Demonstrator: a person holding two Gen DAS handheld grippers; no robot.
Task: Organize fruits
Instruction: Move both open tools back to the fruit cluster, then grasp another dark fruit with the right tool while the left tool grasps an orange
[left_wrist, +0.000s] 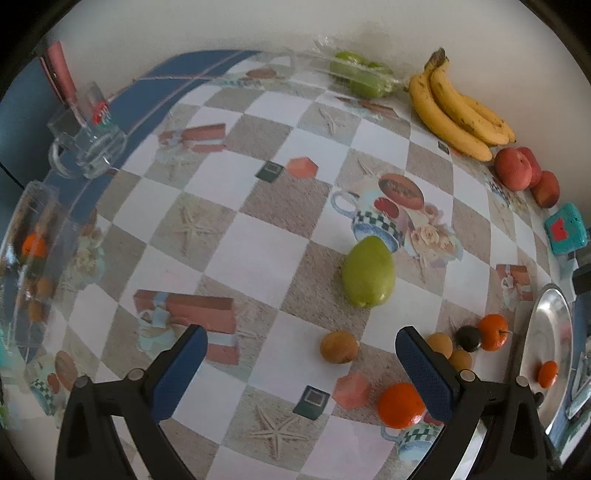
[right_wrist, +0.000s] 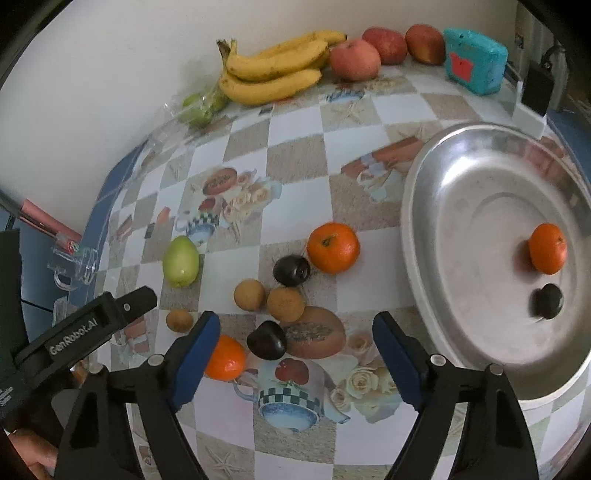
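My left gripper (left_wrist: 301, 349) is open and empty above the table; a small brown fruit (left_wrist: 338, 347) lies between its fingers and a green pear (left_wrist: 368, 277) lies ahead. My right gripper (right_wrist: 295, 332) is open and empty over a dark plum (right_wrist: 266, 340), with an orange (right_wrist: 225, 358) by its left finger. Two brown fruits (right_wrist: 269, 299), another plum (right_wrist: 291, 270) and an orange (right_wrist: 333, 247) lie ahead. The metal tray (right_wrist: 461, 177) on the right holds an orange (right_wrist: 547, 248) and a plum (right_wrist: 548, 301).
Bananas (right_wrist: 273, 70), red apples (right_wrist: 369, 51), bagged green fruit (right_wrist: 201, 107) and a teal box (right_wrist: 474, 61) line the back wall. A glass mug (left_wrist: 86, 147) stands at the left, a clear container (left_wrist: 29, 266) beside it. The left gripper's body (right_wrist: 92, 328) shows in the right wrist view.
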